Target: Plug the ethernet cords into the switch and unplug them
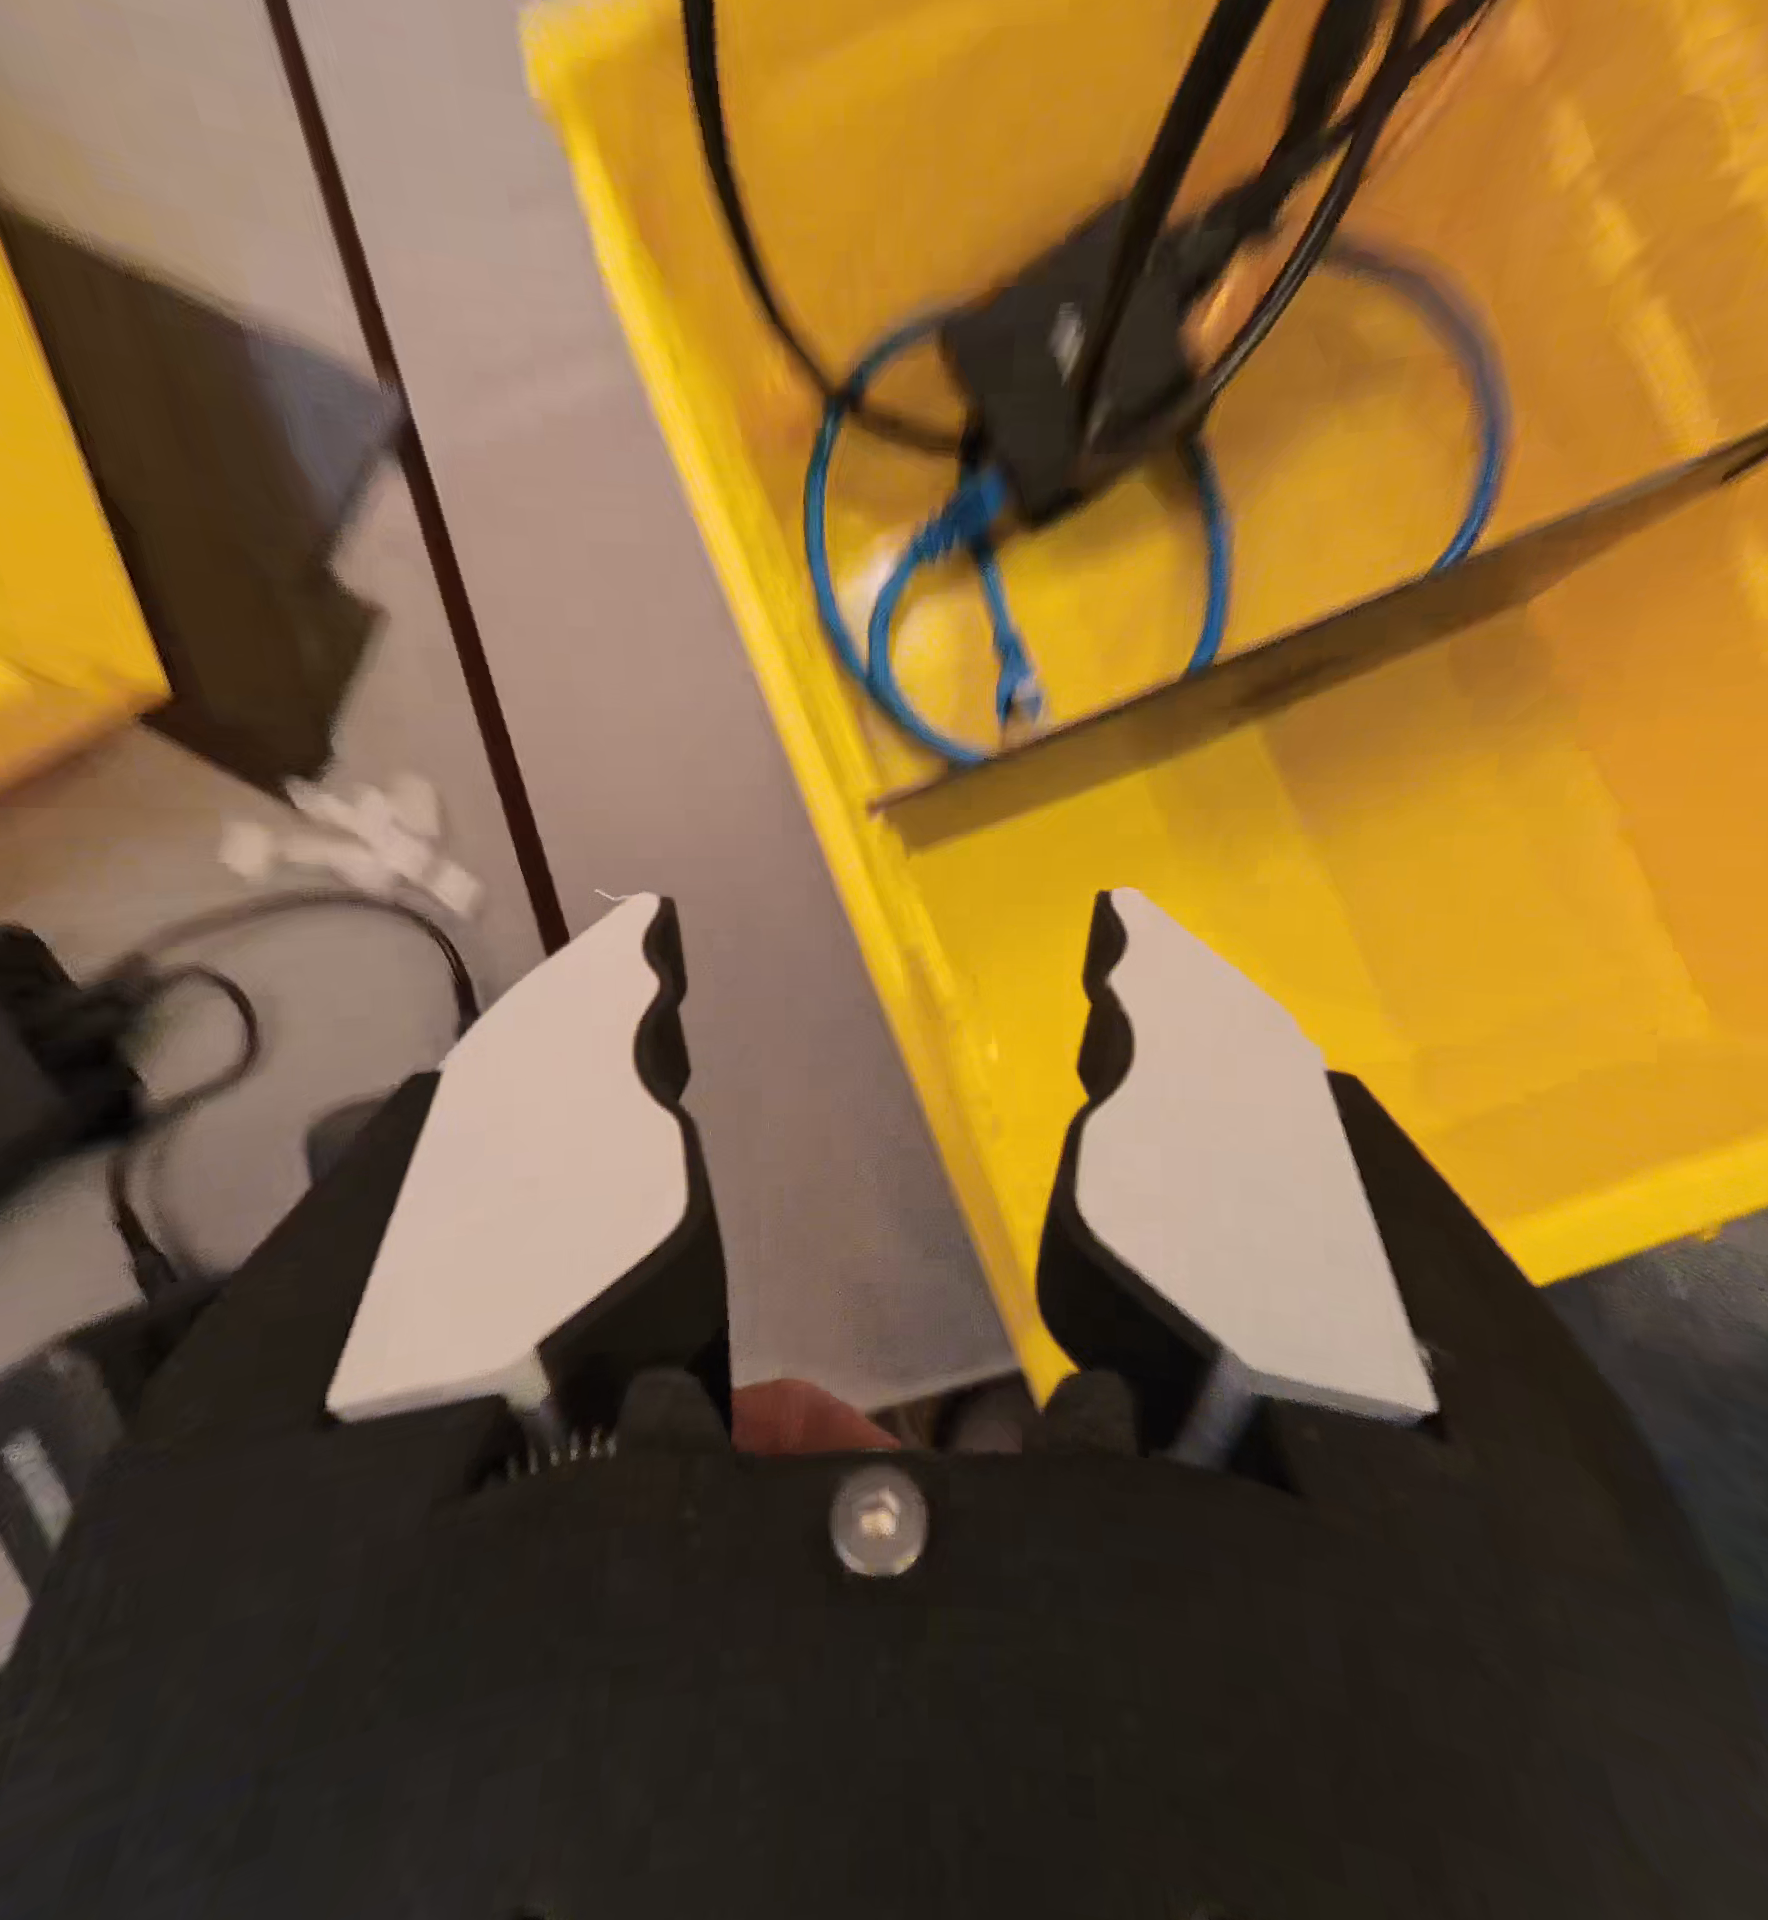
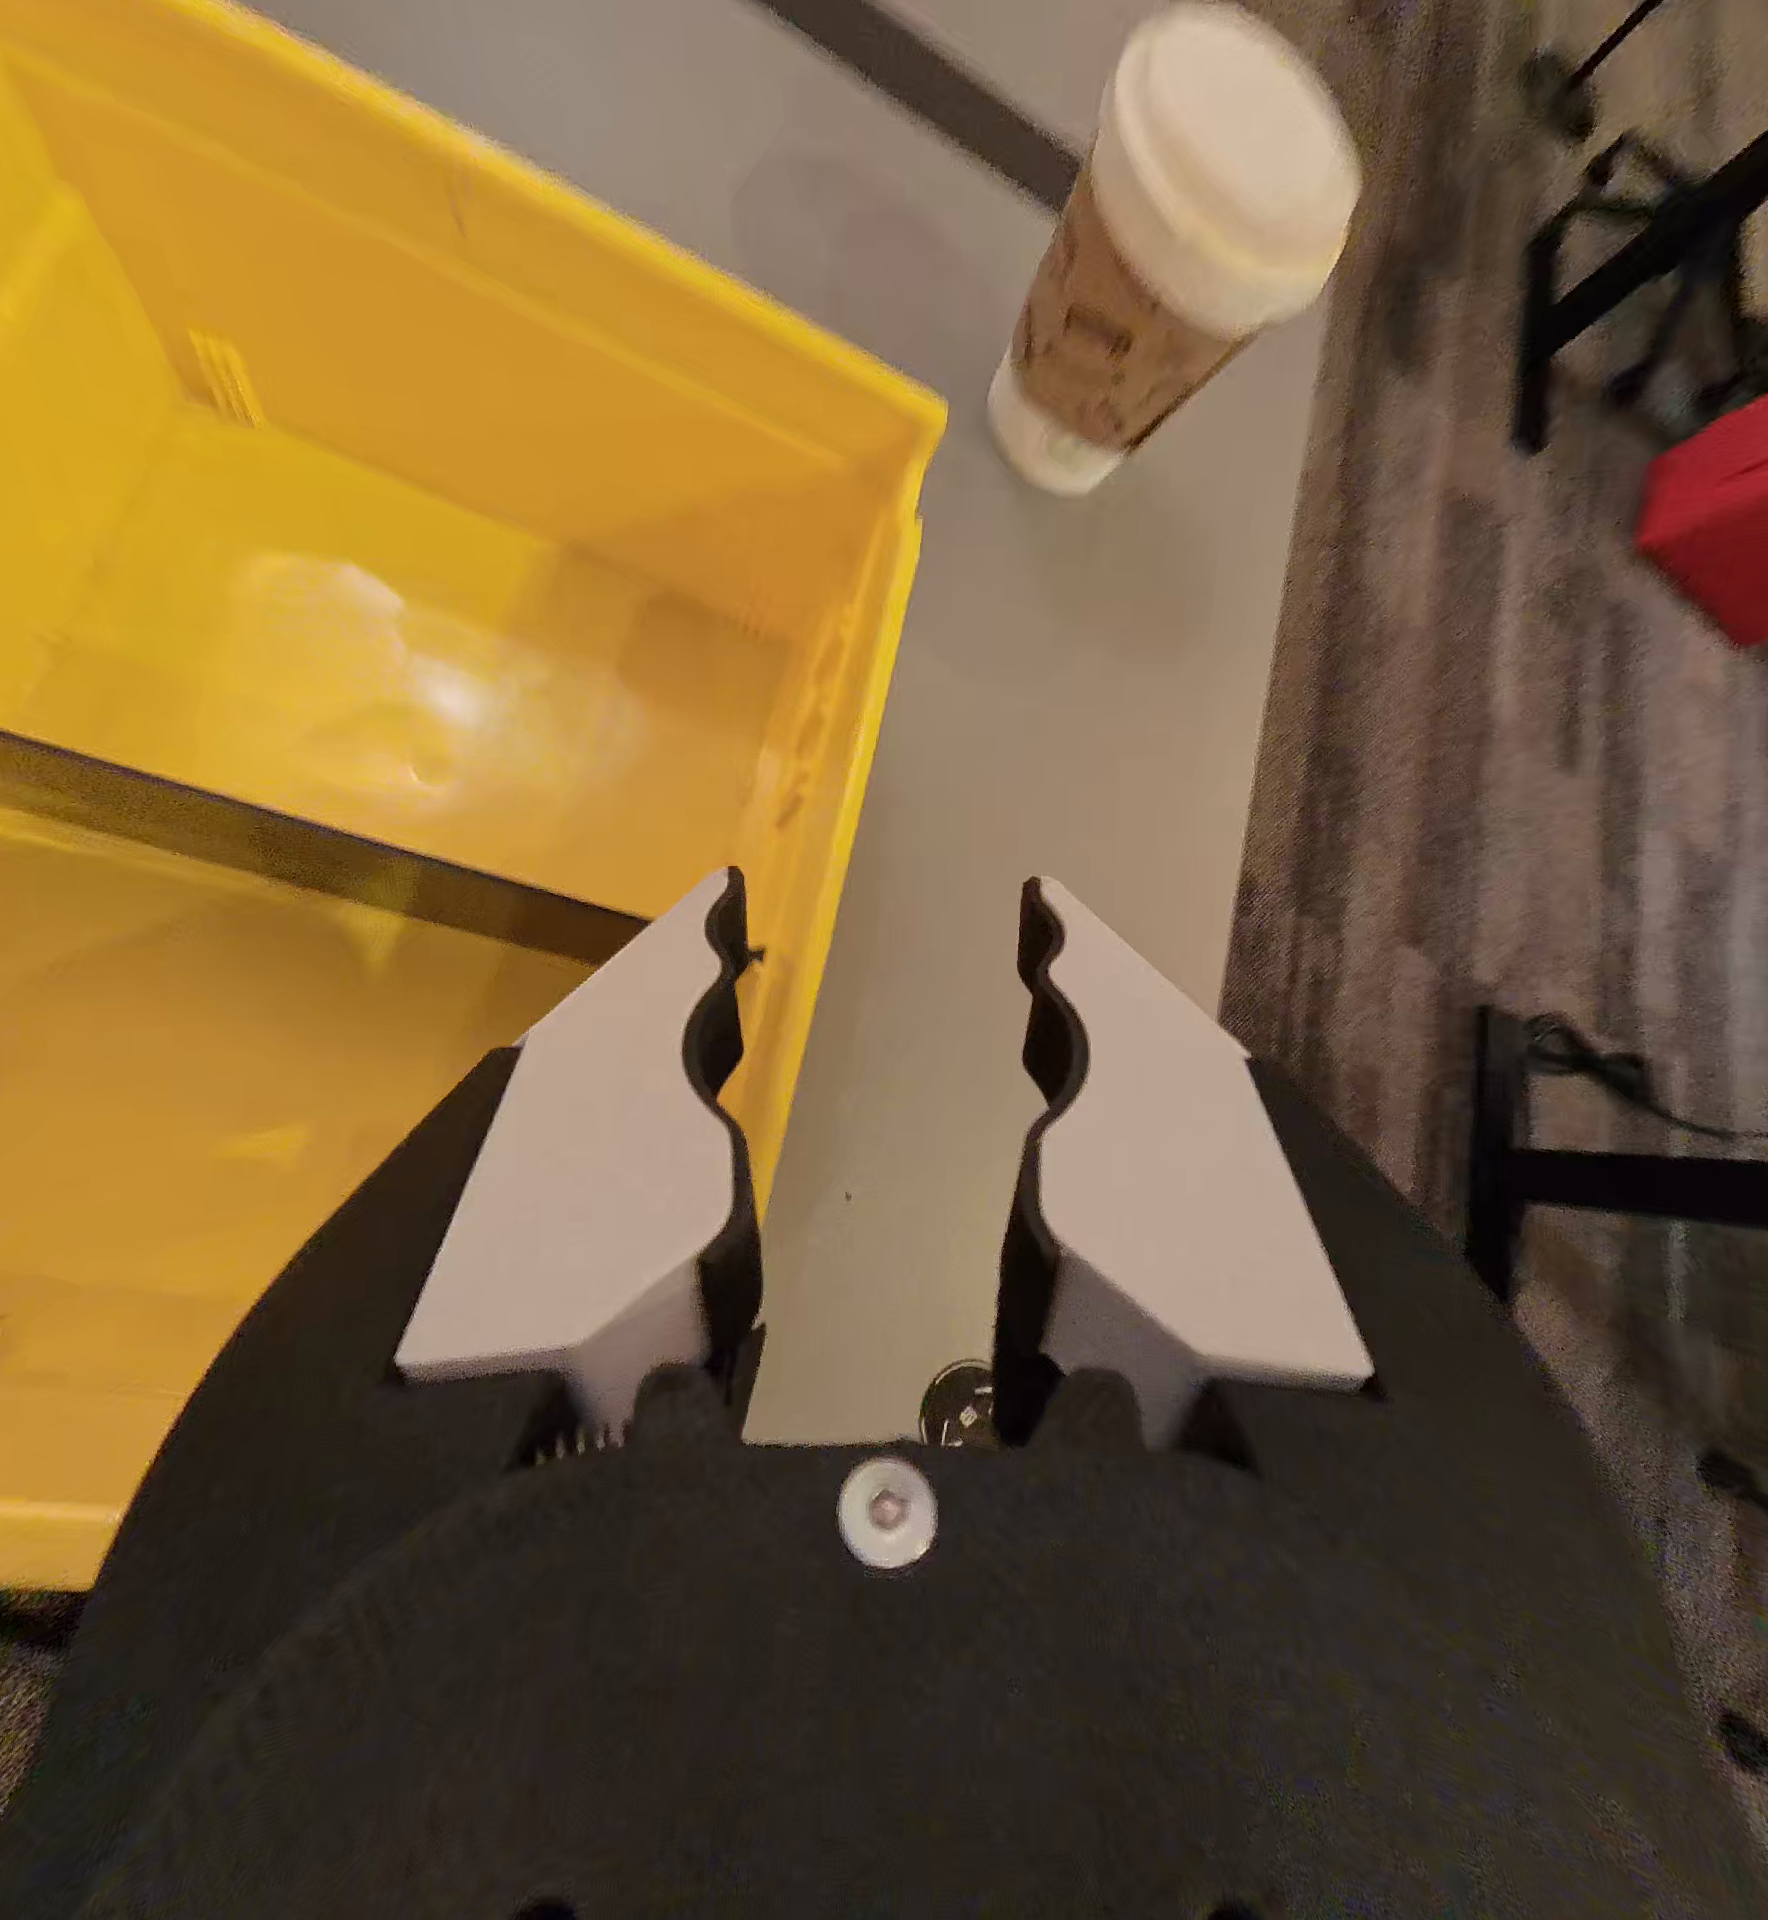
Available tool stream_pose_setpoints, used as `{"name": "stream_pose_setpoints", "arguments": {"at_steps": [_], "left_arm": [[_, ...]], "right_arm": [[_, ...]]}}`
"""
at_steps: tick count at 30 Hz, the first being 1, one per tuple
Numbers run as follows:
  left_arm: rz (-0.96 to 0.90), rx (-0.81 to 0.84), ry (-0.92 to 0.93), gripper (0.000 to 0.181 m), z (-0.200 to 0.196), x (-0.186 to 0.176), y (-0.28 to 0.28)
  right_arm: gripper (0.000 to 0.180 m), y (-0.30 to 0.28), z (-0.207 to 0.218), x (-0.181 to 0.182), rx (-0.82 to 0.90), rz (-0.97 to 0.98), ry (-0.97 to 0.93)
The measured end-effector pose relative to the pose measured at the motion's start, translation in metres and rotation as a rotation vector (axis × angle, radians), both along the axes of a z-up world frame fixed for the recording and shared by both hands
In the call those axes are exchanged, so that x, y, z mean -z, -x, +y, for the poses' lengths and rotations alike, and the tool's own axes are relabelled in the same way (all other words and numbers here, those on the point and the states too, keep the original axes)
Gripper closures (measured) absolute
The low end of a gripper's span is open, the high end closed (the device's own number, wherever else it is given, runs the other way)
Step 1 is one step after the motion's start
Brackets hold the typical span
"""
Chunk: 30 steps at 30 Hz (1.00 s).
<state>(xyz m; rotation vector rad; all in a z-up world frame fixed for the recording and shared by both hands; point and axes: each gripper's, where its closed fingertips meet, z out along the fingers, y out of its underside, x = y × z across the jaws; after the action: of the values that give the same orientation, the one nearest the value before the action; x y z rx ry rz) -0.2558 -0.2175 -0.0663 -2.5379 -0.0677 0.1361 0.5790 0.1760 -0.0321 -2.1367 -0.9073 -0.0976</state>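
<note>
In the left wrist view a small black switch (image 1: 1067, 384) lies in the far compartment of a yellow bin (image 1: 1482, 935), with black cords (image 1: 1171, 187) running up from it. A blue ethernet cord (image 1: 1207, 561) loops around it, and its loose plug end (image 1: 1015, 686) lies by the dark divider (image 1: 1379, 613). My left gripper (image 1: 885, 914) is open and empty, above the bin's left wall, well short of the switch. My right gripper (image 2: 880, 894) is open and empty over the grey table beside the bin's right wall (image 2: 838, 675). The switch is not in the right wrist view.
A lidded paper coffee cup (image 2: 1160, 260) stands on the grey table beyond the right gripper. Another yellow bin (image 1: 7, 520), a black box (image 1: 205, 499), a black adapter with cable (image 1: 18, 1081) and white bits lie left. Carpet, a red box (image 2: 1763, 509) and black stands lie right. One gripper's finger ends stand about 95 centimeters off the other's.
</note>
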Motion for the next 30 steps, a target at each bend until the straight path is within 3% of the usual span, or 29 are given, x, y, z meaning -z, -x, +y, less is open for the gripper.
{"name": "stream_pose_setpoints", "arguments": {"at_steps": [1, 5, 10, 13, 19, 26, 30], "left_arm": [[0.025, 0.036, -0.065, 0.107, 0.012, -0.018, -0.008], [0.161, 0.236, -0.12, 0.112, 0.06, -0.05, -0.048], [0.424, 0.502, 0.051, 0.123, 0.108, -0.027, -0.075], [0.474, 0.516, 0.158, 0.122, 0.116, -0.007, -0.057], [0.288, 0.544, 0.003, 0.141, 0.116, -0.024, -0.077], [0.518, 0.551, 0.312, 0.117, 0.131, 0.033, -0.053], [0.565, 0.551, 0.48, 0.116, 0.136, 0.055, -0.041]], "right_arm": [[0.128, 0.01, -0.002, -0.013, -0.02, 0.006, -0.034], [0.131, 0.08, -0.02, -0.05, -0.175, 0.013, -0.11], [0.133, 0.184, -0.056, -0.064, -0.43, 0.023, -0.144], [0.133, 0.229, -0.078, -0.061, -0.537, 0.026, -0.134], [0.135, 0.291, -0.12, -0.052, -0.724, 0.053, -0.078], [0.135, 0.35, -0.156, -0.038, -0.872, 0.082, -0.032], [0.137, 0.368, -0.172, -0.029, -0.917, 0.083, -0.008]]}}
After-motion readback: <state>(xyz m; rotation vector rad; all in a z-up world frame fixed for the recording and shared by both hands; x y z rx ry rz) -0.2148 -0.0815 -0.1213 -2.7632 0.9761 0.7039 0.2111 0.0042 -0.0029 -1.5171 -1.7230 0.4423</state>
